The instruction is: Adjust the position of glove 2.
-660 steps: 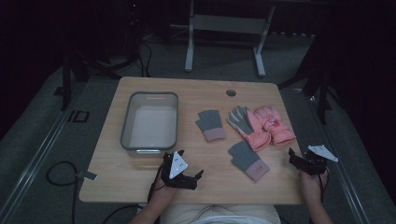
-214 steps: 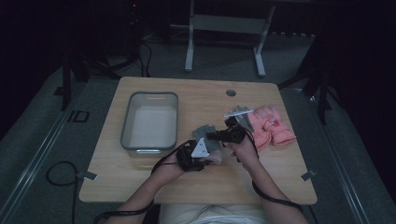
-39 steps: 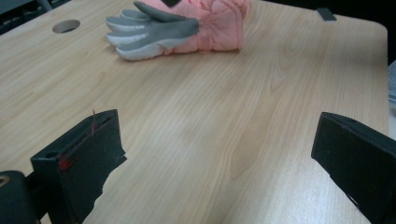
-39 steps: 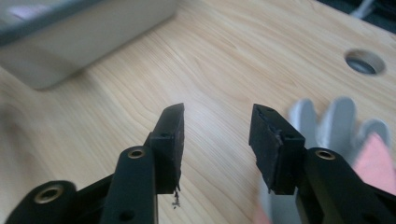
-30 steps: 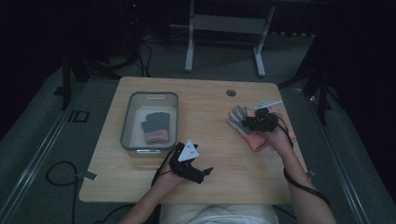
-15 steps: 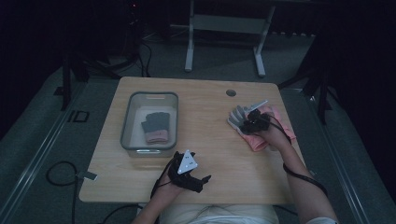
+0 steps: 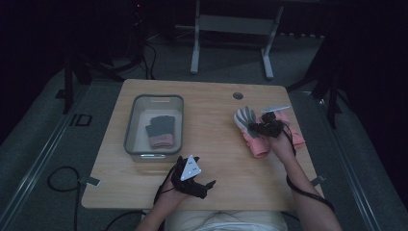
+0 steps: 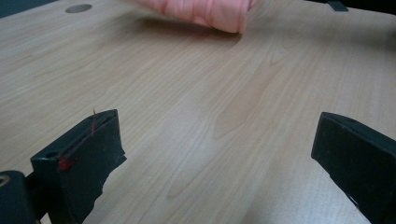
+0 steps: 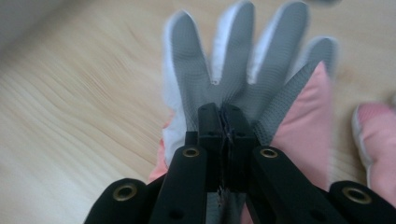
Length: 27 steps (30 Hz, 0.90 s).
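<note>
A grey-palmed white glove (image 7: 244, 117) lies on top of pink gloves (image 7: 260, 146) at the table's right. My right gripper (image 7: 261, 128) sits over this pile. In the right gripper view its jaws have just been closing, and the right gripper (image 9: 223, 114) is now shut, pinching the palm of the grey glove (image 9: 233, 60), with a pink glove (image 9: 303, 126) underneath. A dark grey glove with a pink cuff (image 7: 159, 131) lies in the clear tray (image 7: 131, 126). My left gripper (image 7: 204, 186) rests near the front edge, and the left gripper (image 8: 217, 163) is open over bare wood.
The wooden table has a round cable hole (image 7: 237, 95) near its far edge. Bare wood stretches between the tray and the glove pile. In the left gripper view, the end of a pink glove (image 8: 205, 11) lies far ahead. Dark floor and a metal stand surround the table.
The right gripper's jaws have closed onto the grey glove's palm. The left hand has drawn back a little toward the table's front edge.
</note>
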{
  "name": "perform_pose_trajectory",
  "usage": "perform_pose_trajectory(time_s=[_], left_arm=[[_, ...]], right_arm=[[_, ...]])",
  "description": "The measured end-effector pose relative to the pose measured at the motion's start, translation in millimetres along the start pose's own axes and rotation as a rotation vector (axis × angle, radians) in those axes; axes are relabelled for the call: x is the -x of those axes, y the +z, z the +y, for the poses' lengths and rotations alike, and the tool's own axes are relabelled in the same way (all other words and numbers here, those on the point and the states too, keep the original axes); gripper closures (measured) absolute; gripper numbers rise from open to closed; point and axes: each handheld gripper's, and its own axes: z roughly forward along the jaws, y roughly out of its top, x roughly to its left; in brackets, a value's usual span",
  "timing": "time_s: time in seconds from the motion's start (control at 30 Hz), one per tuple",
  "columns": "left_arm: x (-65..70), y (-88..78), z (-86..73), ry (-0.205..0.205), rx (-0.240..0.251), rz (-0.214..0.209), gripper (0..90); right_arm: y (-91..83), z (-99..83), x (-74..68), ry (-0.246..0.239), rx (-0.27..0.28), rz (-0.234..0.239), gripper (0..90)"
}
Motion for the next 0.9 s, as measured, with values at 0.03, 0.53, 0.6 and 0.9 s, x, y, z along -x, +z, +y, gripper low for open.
perform_pose_trajectory(time_s=[0.03, 0.53, 0.6, 0.9], left_arm=[[-0.7, -0.2, -0.3, -0.004, 0.009, 0.001, 1.7], [-3.4, -1.7, -5.0, 0.009, 0.064, 0.011, 1.6], [-3.2, -0.8, -5.9, 0.004, 0.065, 0.01, 1.7], [-3.0, 4.4, -12.4, 0.024, 0.054, 0.002, 1.7]], right_arm=[[-8.7, 4.0, -6.3, 0.02, 0.035, 0.008, 87.7], [-45.6, 8.7, -103.4, 0.239, 0.253, -0.018, 87.6], [-37.3, 5.0, -106.7, 0.241, 0.229, -0.039, 87.7], [27.6, -9.1, -107.7, 0.288, 0.11, -0.117, 87.4]])
